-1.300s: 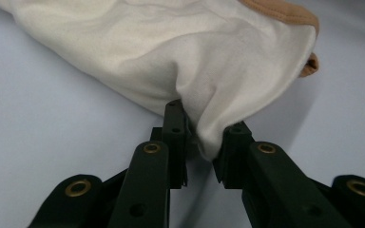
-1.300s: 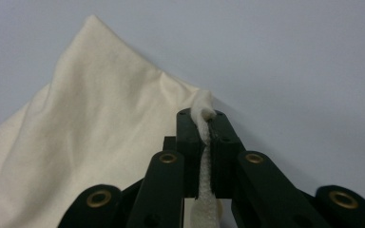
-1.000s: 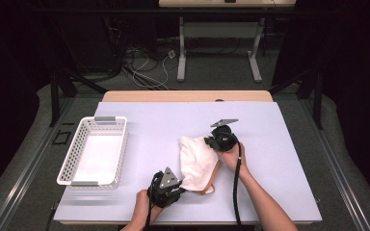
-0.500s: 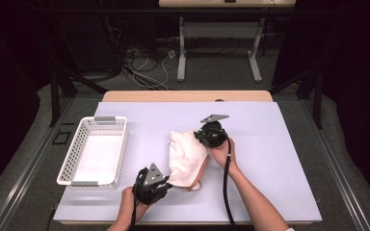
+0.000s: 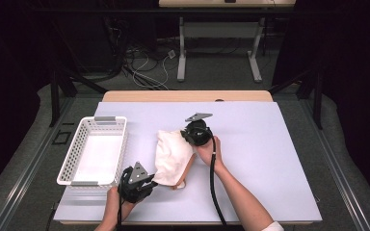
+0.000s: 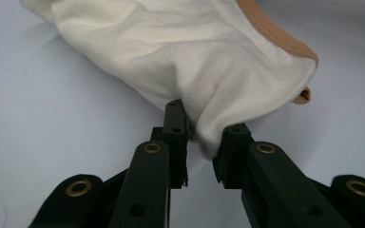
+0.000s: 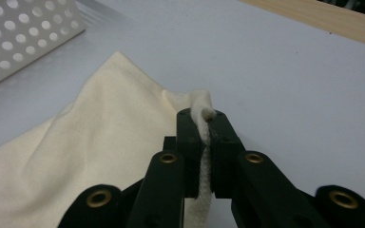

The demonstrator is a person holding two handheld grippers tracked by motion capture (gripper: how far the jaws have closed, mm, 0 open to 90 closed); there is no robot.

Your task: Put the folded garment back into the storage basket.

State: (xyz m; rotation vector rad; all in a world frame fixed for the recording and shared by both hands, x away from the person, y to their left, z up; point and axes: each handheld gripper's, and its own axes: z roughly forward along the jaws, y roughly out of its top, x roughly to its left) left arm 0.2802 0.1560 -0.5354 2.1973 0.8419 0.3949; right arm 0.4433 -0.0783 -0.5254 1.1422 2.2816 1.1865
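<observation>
A white basket (image 5: 92,151) waits empty at the table's left edge; my cream cloth (image 5: 172,156), folded but not yet stowed, lies just to its right. My left gripper (image 5: 149,180) pinches its near corner between nearly closed jaws, forearm low. My right gripper (image 5: 189,136) clamps the far corner tightly, arm outstretched.

White basket (image 5: 94,151) at table's (image 5: 279,159) left, floor cables (image 5: 147,67)
</observation>
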